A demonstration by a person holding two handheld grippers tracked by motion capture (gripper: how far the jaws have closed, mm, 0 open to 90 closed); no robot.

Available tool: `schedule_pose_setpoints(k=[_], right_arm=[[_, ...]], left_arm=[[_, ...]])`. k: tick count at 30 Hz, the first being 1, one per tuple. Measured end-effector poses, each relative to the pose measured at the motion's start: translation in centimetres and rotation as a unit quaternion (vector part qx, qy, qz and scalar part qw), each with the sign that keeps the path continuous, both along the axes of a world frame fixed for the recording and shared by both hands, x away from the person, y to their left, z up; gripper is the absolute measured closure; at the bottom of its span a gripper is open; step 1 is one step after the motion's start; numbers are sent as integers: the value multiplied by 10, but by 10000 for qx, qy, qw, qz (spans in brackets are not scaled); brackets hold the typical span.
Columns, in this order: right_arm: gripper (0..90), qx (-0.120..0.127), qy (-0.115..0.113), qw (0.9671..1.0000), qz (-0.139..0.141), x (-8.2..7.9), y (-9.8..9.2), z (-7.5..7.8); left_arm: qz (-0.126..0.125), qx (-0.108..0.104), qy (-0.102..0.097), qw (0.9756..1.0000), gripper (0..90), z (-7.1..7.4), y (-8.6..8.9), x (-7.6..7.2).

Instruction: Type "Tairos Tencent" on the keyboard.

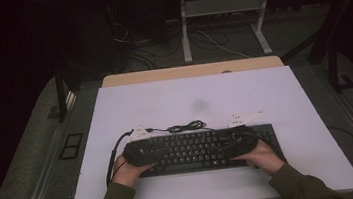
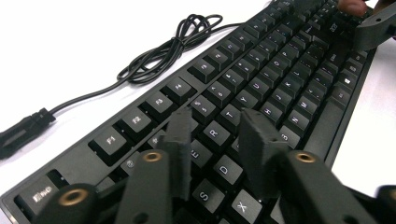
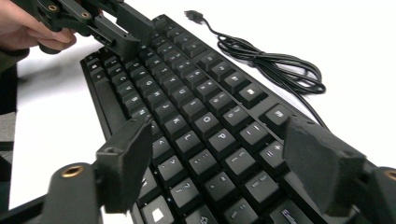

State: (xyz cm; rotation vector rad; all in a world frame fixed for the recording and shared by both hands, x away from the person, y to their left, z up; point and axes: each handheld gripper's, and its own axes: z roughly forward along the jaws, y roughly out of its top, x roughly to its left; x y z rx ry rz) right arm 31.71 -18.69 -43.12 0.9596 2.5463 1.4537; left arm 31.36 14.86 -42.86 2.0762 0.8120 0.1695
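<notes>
In the high view, the keyboard (image 1: pixel 195 150) is lying lengthwise across the lower middle of the frame, my left gripper (image 1: pixel 140 152) and right gripper (image 1: pixel 241 142) hovering over opposite ends. In the left gripper view, my jaws are standing slightly parted, grasping nothing, over the keys at lower centre. In the right gripper view, my jaws are gaping wide over the keys running to upper left.

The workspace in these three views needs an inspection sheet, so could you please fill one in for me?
Surface: white rectangular table top, with a faint grey smudge behind the keyboard.
Job's things: black full-size computer keyboard lying flat near the front edge.
Clutter: nothing seen.
Grippers: left gripper over the keyboard's left keys, jaws a narrow gap apart, holding nothing; right gripper over the right keys, jaws wide apart, holding nothing.
Cables: the keyboard's black cable lies loosely bundled behind it, plug free on the table; a gripper cable trails off the left side.
Surroundings: dark room, a second desk's white legs and loose floor wires behind.
</notes>
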Motion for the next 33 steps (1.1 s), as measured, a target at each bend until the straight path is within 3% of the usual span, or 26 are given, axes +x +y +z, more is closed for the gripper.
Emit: schedule_pose_setpoints(k=[10,25,33], right_arm=[[527,94,24,9995,299,3,11,1],[891,152,66,9966,805,6,32,2],[897,139,182,9939,1082,7,46,2]], left_arm=[[103,-153,35,9998,446,1,4,-11],[347,-162,-5,9993,263,0,10,-25],[428,-181,-9,9989,194,-1,13,-30]])
